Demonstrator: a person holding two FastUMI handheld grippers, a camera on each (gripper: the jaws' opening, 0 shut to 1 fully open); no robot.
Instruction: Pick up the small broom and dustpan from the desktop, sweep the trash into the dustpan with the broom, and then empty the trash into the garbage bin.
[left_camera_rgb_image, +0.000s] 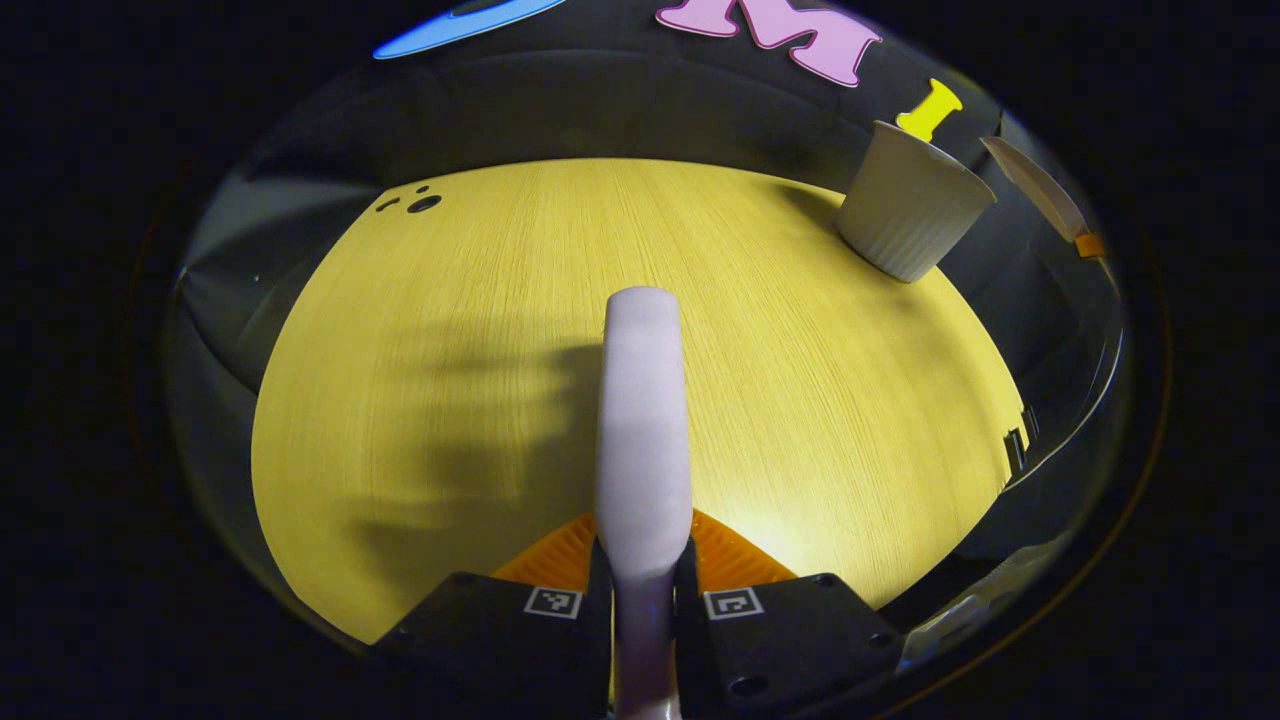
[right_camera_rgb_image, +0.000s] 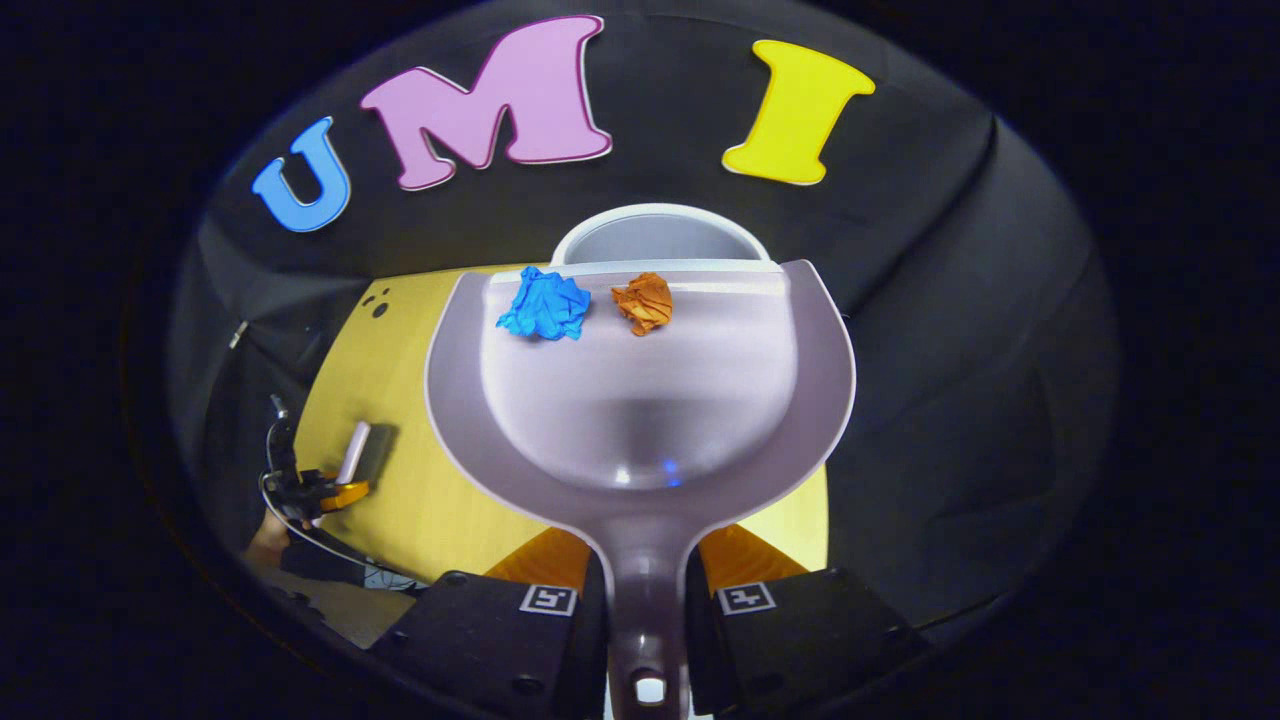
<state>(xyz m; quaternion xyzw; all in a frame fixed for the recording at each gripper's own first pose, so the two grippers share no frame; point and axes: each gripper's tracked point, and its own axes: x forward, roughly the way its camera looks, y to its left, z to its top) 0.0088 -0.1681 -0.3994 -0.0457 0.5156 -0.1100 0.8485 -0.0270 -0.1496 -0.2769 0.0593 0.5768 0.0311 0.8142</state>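
Observation:
My left gripper (left_camera_rgb_image: 641, 562) is shut on the pale broom (left_camera_rgb_image: 642, 420), which points forward over the yellow wooden table (left_camera_rgb_image: 450, 400). The white ribbed garbage bin (left_camera_rgb_image: 910, 205) stands at the table's far right corner. My right gripper (right_camera_rgb_image: 645, 572) is shut on the handle of the grey dustpan (right_camera_rgb_image: 640, 420), held above the table. A blue paper wad (right_camera_rgb_image: 545, 305) and an orange paper wad (right_camera_rgb_image: 643, 302) lie at the pan's front lip, just over the bin's open rim (right_camera_rgb_image: 655, 228). In the right gripper view the left gripper (right_camera_rgb_image: 330, 485) with the broom (right_camera_rgb_image: 353, 452) is far off at the left.
Small dark holes (left_camera_rgb_image: 415, 203) mark the table's far left corner. A black clip (left_camera_rgb_image: 1016, 450) sits on the table's right edge. The dustpan's edge (left_camera_rgb_image: 1035, 185) shows beside the bin in the left gripper view. Black cloth wall closes the back.

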